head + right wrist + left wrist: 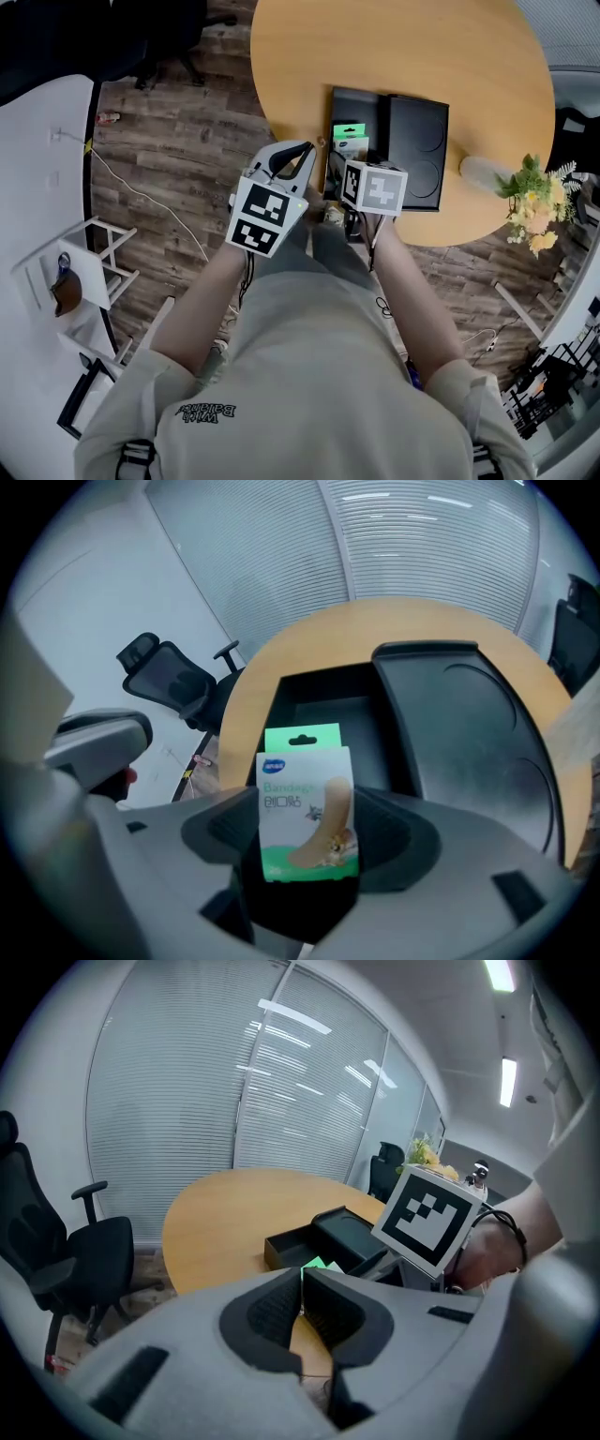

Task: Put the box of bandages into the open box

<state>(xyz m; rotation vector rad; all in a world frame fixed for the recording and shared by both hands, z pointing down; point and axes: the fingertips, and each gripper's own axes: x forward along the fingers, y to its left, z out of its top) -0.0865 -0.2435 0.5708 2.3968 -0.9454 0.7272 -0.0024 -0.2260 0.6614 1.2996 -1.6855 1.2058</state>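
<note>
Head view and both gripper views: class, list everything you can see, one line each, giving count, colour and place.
table: one, light wood, round, centre of head view.
open box: one, black, on the table, its lid alongside.
box of bandages: one, white and green, clamped in the right gripper.
flowers: one bunch, yellow, table's right edge.
office chairs: two, black, on the floor by the table.
left gripper: one, grey, shut, empty.
right gripper: one, grey, shut on the box of bandages.

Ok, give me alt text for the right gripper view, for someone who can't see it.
The right claw grips a box of bandages upright, its printed front facing the camera. Behind it, on a round wooden table, lies an open black box with its lid beside it on the right.
</note>
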